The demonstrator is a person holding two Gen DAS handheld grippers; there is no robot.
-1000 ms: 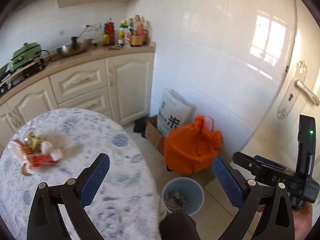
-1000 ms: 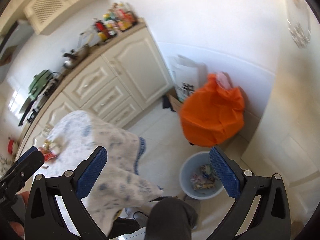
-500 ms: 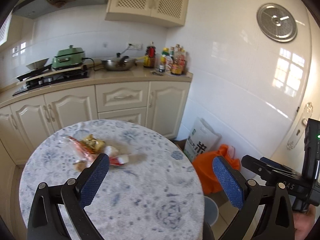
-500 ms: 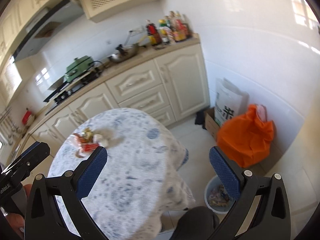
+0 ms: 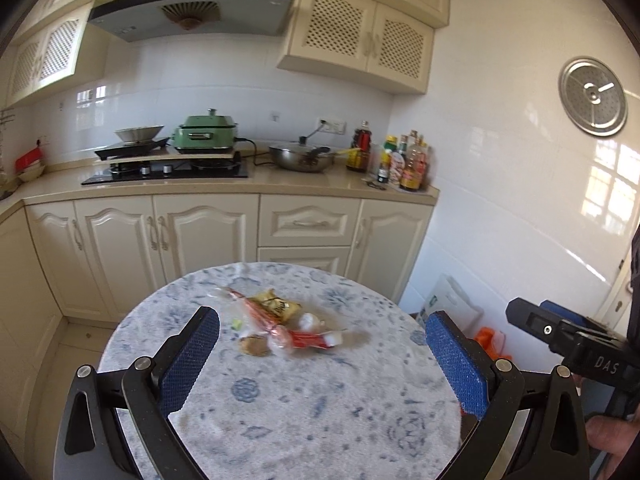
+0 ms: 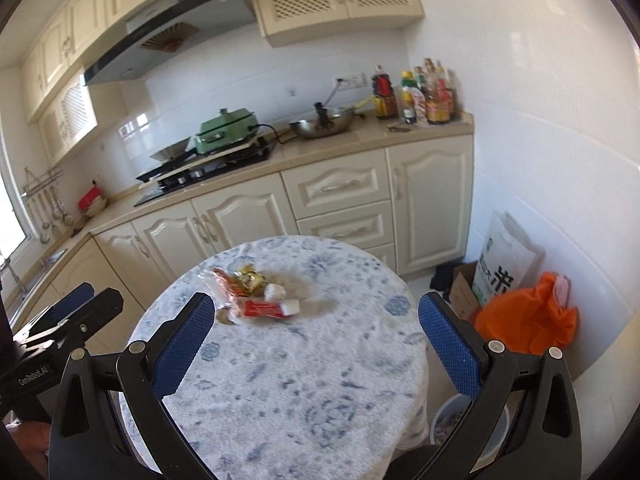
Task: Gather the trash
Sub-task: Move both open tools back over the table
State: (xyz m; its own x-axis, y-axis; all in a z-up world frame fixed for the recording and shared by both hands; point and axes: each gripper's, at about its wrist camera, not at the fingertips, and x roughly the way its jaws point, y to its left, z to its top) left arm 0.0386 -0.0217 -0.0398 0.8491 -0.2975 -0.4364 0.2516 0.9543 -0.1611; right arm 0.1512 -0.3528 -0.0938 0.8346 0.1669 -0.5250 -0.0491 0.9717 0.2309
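While both grippers hang above the near edge of a round table (image 5: 360,432), a small heap of trash (image 5: 276,324) lies on the tablecloth toward the far side, well apart from either tool. The heap holds a crumpled yellow snack packet (image 5: 276,306), a long clear wrapper with red print (image 5: 260,316), a flat red wrapper (image 6: 262,309), two small white wads (image 6: 276,291), and a round brown scrap (image 5: 253,346) at its near left edge. All of it looks light, thin and crinkly, probably slippery film that will flatten and slide on the cloth, so the raised, bunched folds of a wrapper seem a better place to pinch than any flat edge.

The left gripper (image 5: 320,356) is spread wide with nothing between its blue pads (image 5: 192,352). The right gripper (image 6: 316,344) is likewise spread wide and empty.

Down on the floor by the table's right side, partly hidden behind the right gripper, stands a pale blue bin (image 6: 452,420) with scraps inside. Beyond it sit an orange bag (image 6: 528,316), a white paper sack (image 6: 504,256) and a cardboard box (image 6: 464,288) against the tiled wall. Cream kitchen cabinets (image 5: 200,236) run behind the table.
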